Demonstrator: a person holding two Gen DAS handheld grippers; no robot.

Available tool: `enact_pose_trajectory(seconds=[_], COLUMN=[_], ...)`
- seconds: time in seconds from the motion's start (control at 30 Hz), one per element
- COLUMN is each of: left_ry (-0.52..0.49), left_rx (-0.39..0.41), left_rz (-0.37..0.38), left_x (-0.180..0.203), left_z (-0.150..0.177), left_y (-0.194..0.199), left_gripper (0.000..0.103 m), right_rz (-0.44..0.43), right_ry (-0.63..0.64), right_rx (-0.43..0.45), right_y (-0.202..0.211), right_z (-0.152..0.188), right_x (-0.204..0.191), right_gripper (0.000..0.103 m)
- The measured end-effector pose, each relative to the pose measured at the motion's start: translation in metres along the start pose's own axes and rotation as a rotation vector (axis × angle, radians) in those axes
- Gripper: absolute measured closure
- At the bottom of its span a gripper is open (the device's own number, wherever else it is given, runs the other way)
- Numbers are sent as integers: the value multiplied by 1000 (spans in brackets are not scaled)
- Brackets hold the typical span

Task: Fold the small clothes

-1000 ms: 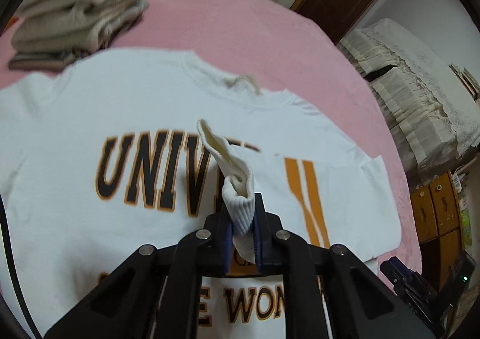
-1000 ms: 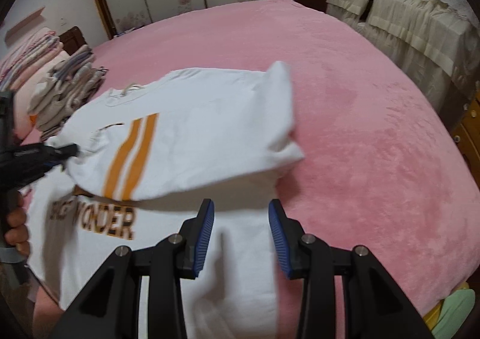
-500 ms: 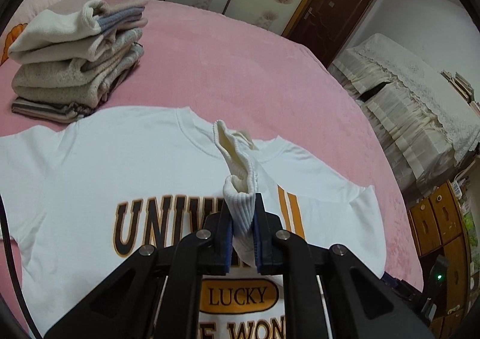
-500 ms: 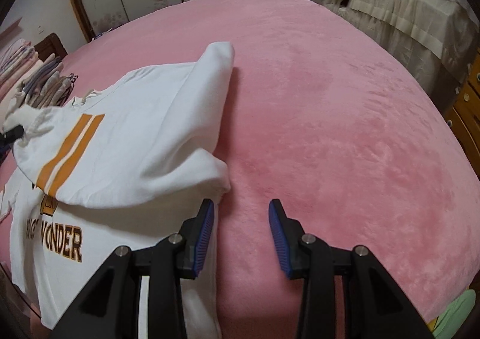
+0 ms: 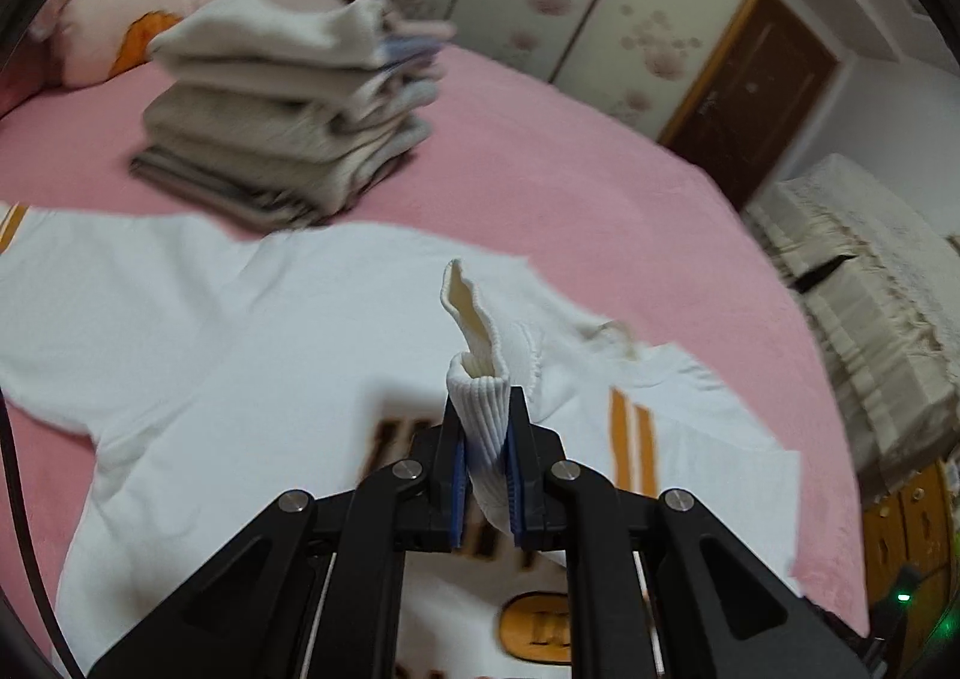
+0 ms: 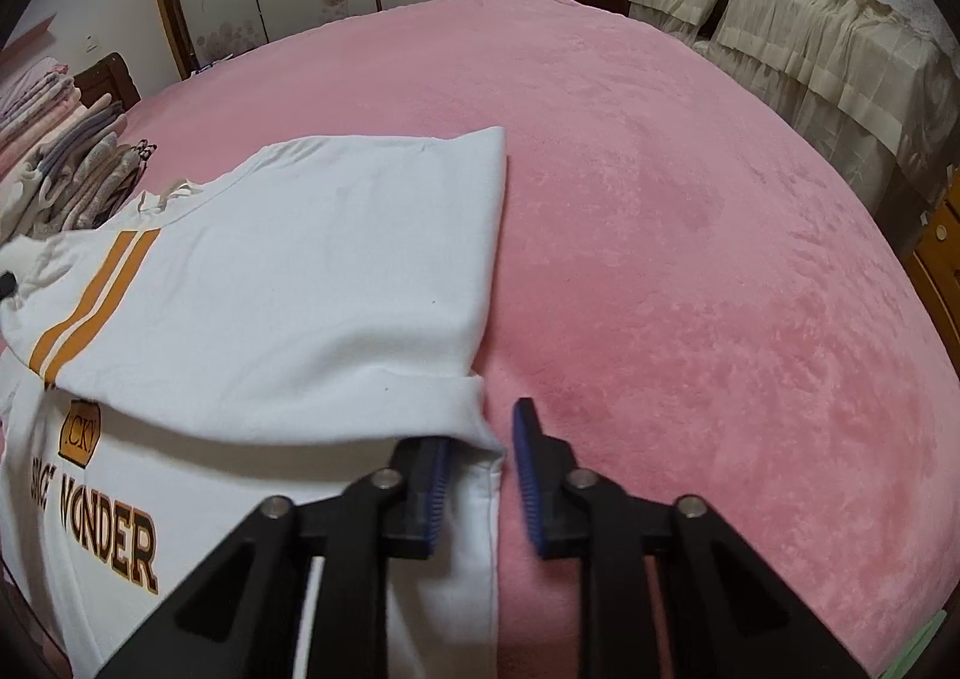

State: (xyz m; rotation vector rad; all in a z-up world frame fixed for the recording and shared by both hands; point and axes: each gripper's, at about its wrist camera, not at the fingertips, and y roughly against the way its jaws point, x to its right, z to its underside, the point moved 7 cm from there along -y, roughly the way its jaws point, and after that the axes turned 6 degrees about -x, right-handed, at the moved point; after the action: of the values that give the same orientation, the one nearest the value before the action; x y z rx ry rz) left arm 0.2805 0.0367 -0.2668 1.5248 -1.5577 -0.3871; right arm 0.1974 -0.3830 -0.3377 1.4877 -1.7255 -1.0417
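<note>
pinching the sleeve cuff [image 5: 480,427], left hand-held gripper [image 5: 485,490] (right hand-held gripper [image 6: 480,490] closing over the sweatshirt [image 6: 288,289] edge).

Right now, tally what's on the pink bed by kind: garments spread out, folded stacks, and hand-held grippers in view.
White sweatshirt spread out, sleeve folded over: 1
Stack of folded clothes: 1
Hand-held grippers: 2, the left hand-held gripper shut on the sleeve cuff, the right hand-held gripper closing over the sweatshirt's side edge
Total: 4
</note>
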Motion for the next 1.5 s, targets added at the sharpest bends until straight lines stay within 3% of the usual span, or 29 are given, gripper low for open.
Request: enact_pose_trajectory(seconds=[0.2, 0.43, 0.63, 0.7, 0.8, 0.97, 1.07, 1.2, 1.4, 1.5], left_ry=[45, 60, 74, 83, 88, 92, 70, 1, -77, -128], left_rx=[-94, -113, -114, -115, -87, -38, -29, -48, -131, -141], left_rz=[-61, -32, -24, -26, -63, -106, -110, -58, -24, -56], left_x=[-34, -41, -44, -46, -56, -69, -63, -36, -11, -6], left_z=[34, 36, 31, 29, 22, 7, 2, 6, 29, 36], left_y=[-30, -33, -30, -28, -19, 2, 13, 17, -9, -25], left_gripper=[93, 91, 84, 77, 70, 69, 69, 69, 69, 69], right_rz=[43, 28, 32, 30, 27, 14, -1, -32, -68, -80], right_ry=[17, -14, -13, -14, -16, -13, -6, 30, 90, 107], right_rx=[9, -17, -39, -47, -47, -30, -3, 22, 22, -1], right_y=[3, 0, 1, 5, 14, 34, 48, 59, 58, 50], right_z=[6, 8, 10, 11, 13, 15, 12, 3, 1, 7], right_x=[-3, -1, -1, 0, 3, 6, 1, -17, -44, -54], right_gripper=[91, 91, 91, 88, 88, 88, 88, 88, 88, 88])
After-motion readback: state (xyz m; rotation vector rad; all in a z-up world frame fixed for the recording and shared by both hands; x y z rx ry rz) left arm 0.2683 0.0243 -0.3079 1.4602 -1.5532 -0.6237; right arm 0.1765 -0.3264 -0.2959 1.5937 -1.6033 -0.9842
